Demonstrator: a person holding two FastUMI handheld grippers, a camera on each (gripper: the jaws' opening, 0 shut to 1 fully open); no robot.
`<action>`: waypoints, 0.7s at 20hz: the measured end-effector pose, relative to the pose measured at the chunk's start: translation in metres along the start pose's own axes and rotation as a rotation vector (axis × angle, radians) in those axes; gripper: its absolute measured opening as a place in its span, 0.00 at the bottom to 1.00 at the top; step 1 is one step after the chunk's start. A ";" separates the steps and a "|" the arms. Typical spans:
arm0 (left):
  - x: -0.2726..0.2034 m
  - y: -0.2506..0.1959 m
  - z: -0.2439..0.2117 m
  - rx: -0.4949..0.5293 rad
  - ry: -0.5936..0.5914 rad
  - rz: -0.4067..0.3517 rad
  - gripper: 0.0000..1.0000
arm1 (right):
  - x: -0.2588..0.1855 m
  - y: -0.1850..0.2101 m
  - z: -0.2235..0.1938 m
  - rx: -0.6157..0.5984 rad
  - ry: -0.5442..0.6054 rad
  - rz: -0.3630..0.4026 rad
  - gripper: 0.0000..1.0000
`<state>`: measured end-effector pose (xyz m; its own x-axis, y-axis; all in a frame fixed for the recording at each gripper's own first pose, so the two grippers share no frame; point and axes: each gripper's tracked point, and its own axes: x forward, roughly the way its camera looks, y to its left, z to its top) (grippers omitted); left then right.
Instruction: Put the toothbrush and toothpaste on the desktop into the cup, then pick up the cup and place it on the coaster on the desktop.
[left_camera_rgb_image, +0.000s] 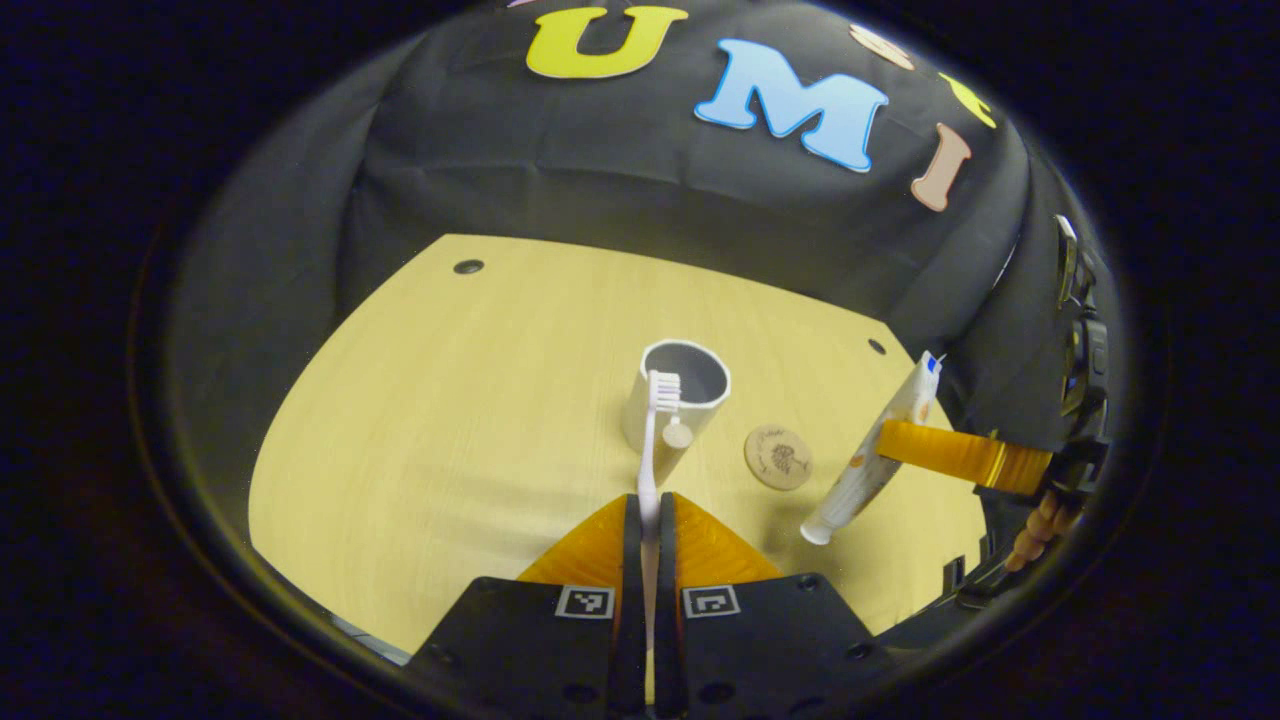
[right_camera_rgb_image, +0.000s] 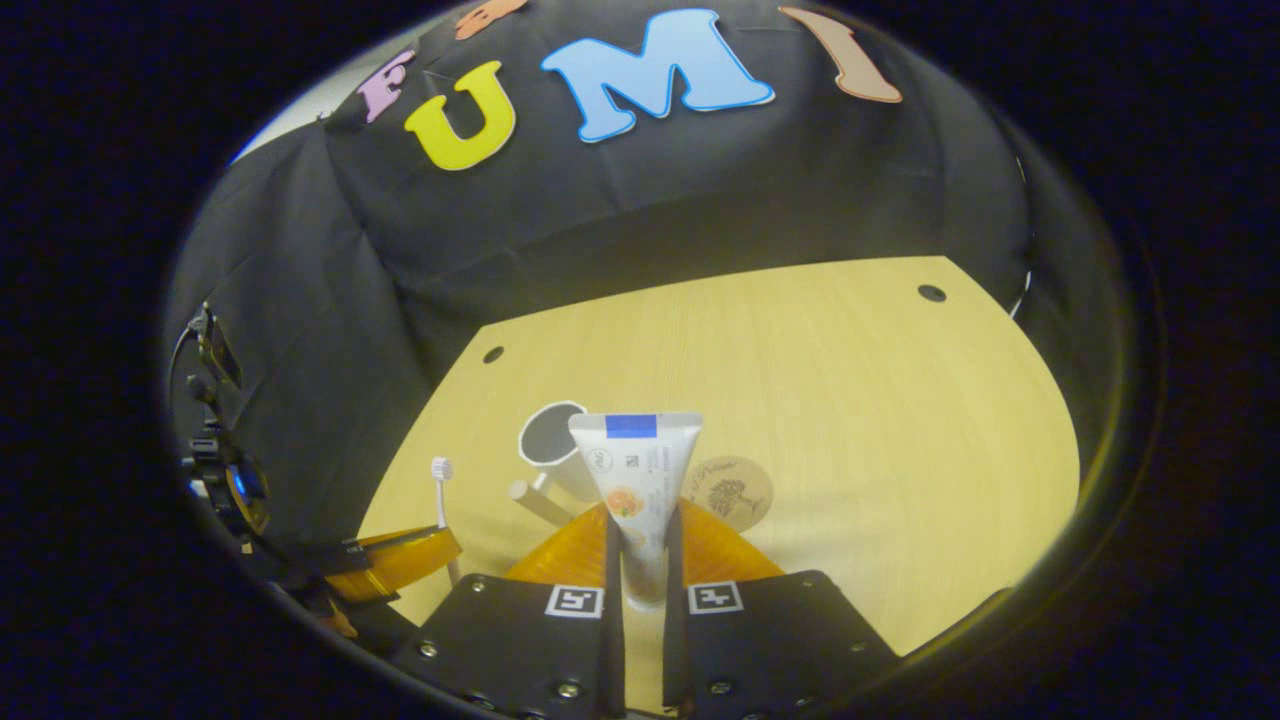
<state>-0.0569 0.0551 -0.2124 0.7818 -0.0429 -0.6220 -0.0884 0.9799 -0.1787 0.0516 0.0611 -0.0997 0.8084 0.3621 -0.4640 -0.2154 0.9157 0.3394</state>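
1. The left gripper (left_camera_rgb_image: 648, 520) is clamped on the handle of the toothbrush (left_camera_rgb_image: 655, 440), which stands upright with the bristles on top, above the desk (left_camera_rgb_image: 450, 420) and in front of the cup (left_camera_rgb_image: 683, 395).
2. The right gripper (right_camera_rgb_image: 640, 545) pinches the toothpaste (right_camera_rgb_image: 637, 480) low on its body, cap end down and the flat crimped end up. In the left gripper view the tube hangs tilted, to the right of the coaster (left_camera_rgb_image: 778, 457).
3. The cup sits on the desk with its mouth open and clear; the coaster lies just beside it and apart from it, bare.
4. The step in hand seems to be loading the cup. It is probably best to bring one item at a time over the mouth, so the grippers do not crowd each other.
5. Lower the brush handle-first until its end is well inside before letting go; dropped from higher up, it could knock the light-looking cup.
6. The cup is a smooth, pale cylinder with a small round knob on its side. The tube looks soft and glossy, so it may bend. The coaster is a thin wooden-looking disc with a dark engraved figure. The desk is pale wood grain.
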 end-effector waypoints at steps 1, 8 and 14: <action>-0.002 0.003 0.007 0.003 -0.033 -0.006 0.11 | 0.000 0.005 0.007 -0.009 -0.020 0.012 0.16; -0.001 -0.002 0.058 -0.009 -0.246 -0.065 0.11 | -0.005 0.030 0.046 -0.057 -0.143 0.065 0.16; 0.005 -0.003 0.126 -0.055 -0.419 -0.131 0.11 | -0.005 0.038 0.064 -0.102 -0.199 0.059 0.16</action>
<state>0.0246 0.0765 -0.1188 0.9704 -0.0719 -0.2304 0.0039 0.9592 -0.2826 0.0747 0.0831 -0.0319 0.8826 0.3831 -0.2724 -0.3114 0.9107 0.2714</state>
